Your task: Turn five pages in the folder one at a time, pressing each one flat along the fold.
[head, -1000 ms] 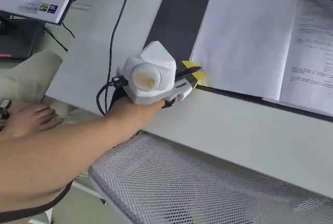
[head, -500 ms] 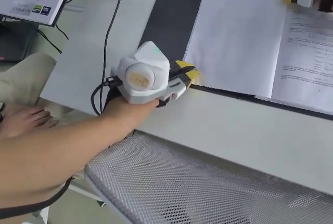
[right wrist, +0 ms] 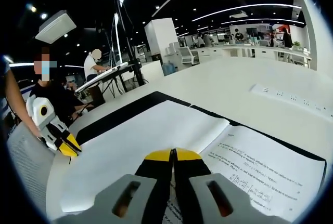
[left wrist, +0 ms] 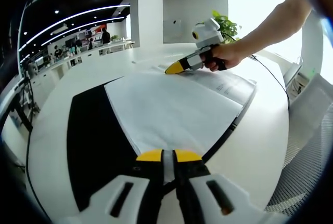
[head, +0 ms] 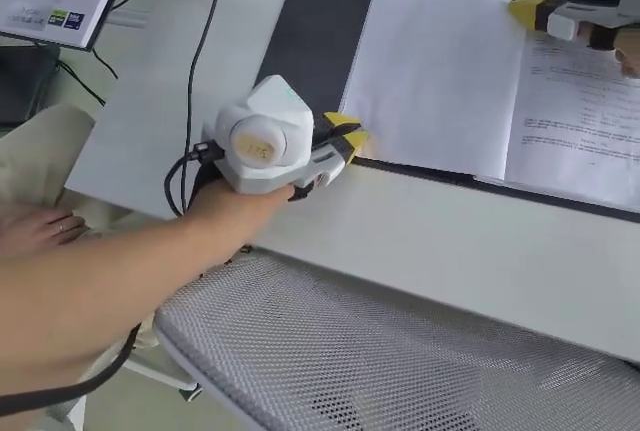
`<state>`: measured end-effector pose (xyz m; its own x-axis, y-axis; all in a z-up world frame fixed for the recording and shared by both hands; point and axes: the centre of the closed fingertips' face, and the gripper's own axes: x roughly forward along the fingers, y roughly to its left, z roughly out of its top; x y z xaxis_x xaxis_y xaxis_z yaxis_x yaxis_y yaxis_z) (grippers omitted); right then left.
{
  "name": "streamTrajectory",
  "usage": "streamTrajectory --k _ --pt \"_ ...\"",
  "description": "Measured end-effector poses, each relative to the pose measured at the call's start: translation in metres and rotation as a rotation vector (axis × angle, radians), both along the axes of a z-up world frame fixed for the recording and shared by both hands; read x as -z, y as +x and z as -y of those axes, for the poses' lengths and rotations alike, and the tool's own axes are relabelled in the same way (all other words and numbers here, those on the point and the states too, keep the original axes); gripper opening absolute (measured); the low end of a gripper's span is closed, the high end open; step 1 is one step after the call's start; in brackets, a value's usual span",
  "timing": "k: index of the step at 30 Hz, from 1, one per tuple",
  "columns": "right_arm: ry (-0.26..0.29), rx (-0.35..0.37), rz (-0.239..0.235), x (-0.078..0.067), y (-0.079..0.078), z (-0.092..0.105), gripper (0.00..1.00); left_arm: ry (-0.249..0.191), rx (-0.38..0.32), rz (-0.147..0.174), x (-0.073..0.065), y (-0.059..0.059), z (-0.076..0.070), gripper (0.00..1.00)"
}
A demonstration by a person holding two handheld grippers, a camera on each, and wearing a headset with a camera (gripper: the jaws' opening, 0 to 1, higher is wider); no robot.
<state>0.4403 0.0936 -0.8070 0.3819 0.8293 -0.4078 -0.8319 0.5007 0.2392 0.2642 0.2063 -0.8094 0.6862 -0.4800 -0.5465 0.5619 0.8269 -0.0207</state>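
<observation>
Grey mesh chair back [head: 400,351], smooth white bench [head: 450,231], left gripper [head: 345,135] with yellow-tipped jaws closed at the blank sheet [head: 430,61] corner, flat black folder [head: 320,31] lying open, holding that sheet and a printed page [head: 575,131], right gripper [head: 528,6] jaws closed near the fold.

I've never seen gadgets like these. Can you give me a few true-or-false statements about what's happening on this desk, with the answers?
1. The folder lies open on the white table. True.
2. Both facing pages carry printed text. False: one is a blank page, the other a printed page.
3. The left hand-held gripper sits at the blank page's near corner. True.
4. The right hand-held gripper has its jaws spread wide. False: they are closed together.
5. The right hand-held gripper is off the folder, at the table's near edge. False: it is over the folder, close to the fold.
</observation>
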Motion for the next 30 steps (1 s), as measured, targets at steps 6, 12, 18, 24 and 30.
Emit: streamTrajectory --k 6,12,18,24,30 --pt "0.003 -0.029 0.005 -0.007 -0.022 0.002 0.00 0.003 0.001 -0.001 0.000 -0.001 0.000 0.05" --pt "0.013 -0.042 0.001 -0.009 -0.041 0.003 0.00 0.008 0.002 -0.002 0.000 -0.001 0.000 0.05" --pt "0.022 -0.062 -0.014 -0.011 -0.064 0.004 0.00 0.012 0.006 0.002 0.000 -0.001 0.001 0.05" --pt "0.022 -0.077 -0.025 -0.010 -0.090 0.005 0.00 0.014 0.009 0.004 -0.001 -0.002 0.002 0.05" --pt "0.020 -0.110 -0.041 -0.007 -0.107 0.007 0.00 0.014 0.008 0.005 -0.001 -0.002 0.002 0.05"
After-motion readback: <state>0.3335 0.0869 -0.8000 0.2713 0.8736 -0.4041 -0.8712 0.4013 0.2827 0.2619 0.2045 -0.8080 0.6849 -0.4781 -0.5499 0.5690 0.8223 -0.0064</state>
